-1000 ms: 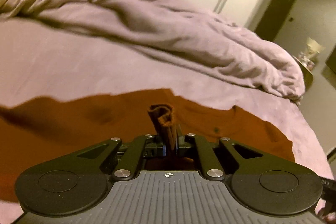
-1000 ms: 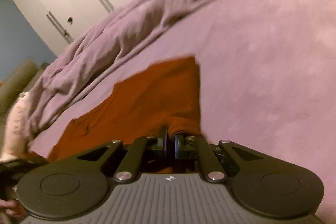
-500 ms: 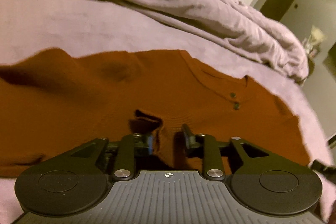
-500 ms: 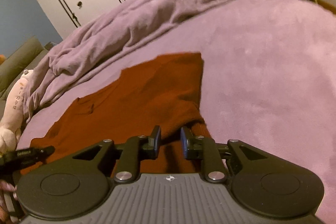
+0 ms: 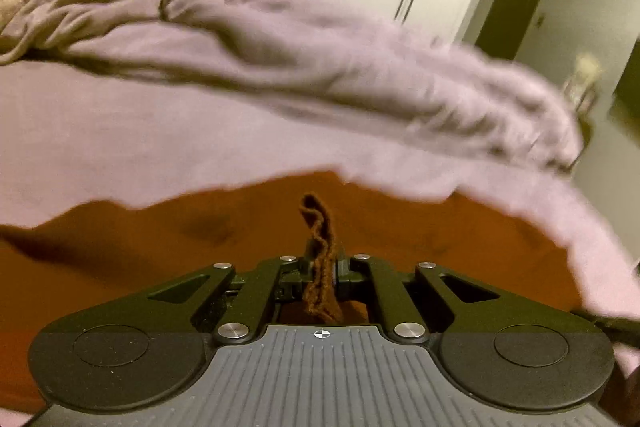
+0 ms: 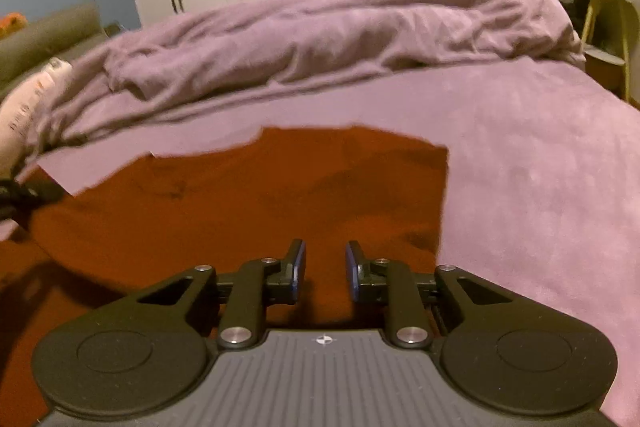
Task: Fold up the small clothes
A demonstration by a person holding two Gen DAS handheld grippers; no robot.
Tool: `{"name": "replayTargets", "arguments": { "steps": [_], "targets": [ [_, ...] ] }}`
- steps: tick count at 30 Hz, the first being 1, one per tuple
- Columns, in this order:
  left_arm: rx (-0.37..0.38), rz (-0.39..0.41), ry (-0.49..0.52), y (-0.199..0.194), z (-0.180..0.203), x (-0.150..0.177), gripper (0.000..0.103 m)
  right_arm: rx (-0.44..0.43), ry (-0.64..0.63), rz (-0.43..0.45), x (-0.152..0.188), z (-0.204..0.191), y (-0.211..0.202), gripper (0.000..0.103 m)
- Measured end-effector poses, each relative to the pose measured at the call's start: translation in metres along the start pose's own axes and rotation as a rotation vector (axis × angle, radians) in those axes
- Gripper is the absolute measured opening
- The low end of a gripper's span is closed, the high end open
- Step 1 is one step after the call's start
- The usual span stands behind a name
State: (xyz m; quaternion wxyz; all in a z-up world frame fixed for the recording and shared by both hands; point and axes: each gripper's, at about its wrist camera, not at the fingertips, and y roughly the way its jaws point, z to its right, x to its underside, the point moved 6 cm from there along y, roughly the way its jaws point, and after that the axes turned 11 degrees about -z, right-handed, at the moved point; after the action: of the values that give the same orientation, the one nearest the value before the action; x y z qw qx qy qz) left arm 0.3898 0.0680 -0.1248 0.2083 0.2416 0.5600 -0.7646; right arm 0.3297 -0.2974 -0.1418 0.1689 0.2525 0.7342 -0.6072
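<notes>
Left gripper jaws clamp rust-orange knit shirt; right gripper jaws closing, nothing between; should pinch hem at 6 o'clock first.

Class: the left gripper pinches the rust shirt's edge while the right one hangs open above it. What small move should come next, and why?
Probably bring the right gripper down onto the shirt. Its jaws are closing with no cloth between them, while the left gripper already pinches a bunched edge; a fold likely needs both.

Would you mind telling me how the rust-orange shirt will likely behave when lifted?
Probably floppy: the rust-orange shirt bunches into a limp fold between the left gripper jaws. Likely light, lying thin on the purple bedcover. Its knit probably grips, not slips.
</notes>
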Motion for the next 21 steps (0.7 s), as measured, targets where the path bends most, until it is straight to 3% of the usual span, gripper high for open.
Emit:
{"name": "replayTargets", "arguments": {
  "steps": [2, 3, 5, 8, 10, 12, 16, 21],
  "targets": [
    [-0.066, -0.094, 0.003, 0.013, -0.007, 0.012, 0.013, -0.01, 0.027, -0.021, 0.005, 0.008, 0.006, 0.018],
    [-0.084, -0.12, -0.004, 0.015, -0.011, 0.018, 0.022, -0.011, 0.024, -0.019, 0.007, 0.008, 0.006, 0.018],
    [-0.108, -0.094, -0.015, 0.009, -0.017, 0.024, 0.031, -0.004, -0.007, -0.024, 0.008, 0.007, 0.006, 0.018],
    [-0.13, -0.062, -0.04, -0.007, -0.022, 0.025, 0.033, 0.01, -0.046, -0.026, 0.009, 0.003, 0.008, 0.018],
    [-0.096, -0.044, -0.043, -0.015, -0.016, 0.026, 0.037, 0.013, -0.055, -0.021, 0.009, 0.003, 0.009, 0.018],
    [-0.065, -0.049, -0.021, -0.018, -0.005, 0.029, 0.05, 0.02, -0.054, -0.015, 0.01, 0.003, 0.01, 0.018],
    [-0.071, -0.097, 0.013, -0.005, 0.009, 0.034, 0.051, 0.055, -0.083, -0.009, 0.011, -0.004, 0.014, 0.019],
    [-0.166, -0.08, 0.079, 0.006, 0.015, 0.039, 0.052, 0.08, -0.144, -0.016, 0.01, -0.008, 0.017, 0.019]
  ]
}}
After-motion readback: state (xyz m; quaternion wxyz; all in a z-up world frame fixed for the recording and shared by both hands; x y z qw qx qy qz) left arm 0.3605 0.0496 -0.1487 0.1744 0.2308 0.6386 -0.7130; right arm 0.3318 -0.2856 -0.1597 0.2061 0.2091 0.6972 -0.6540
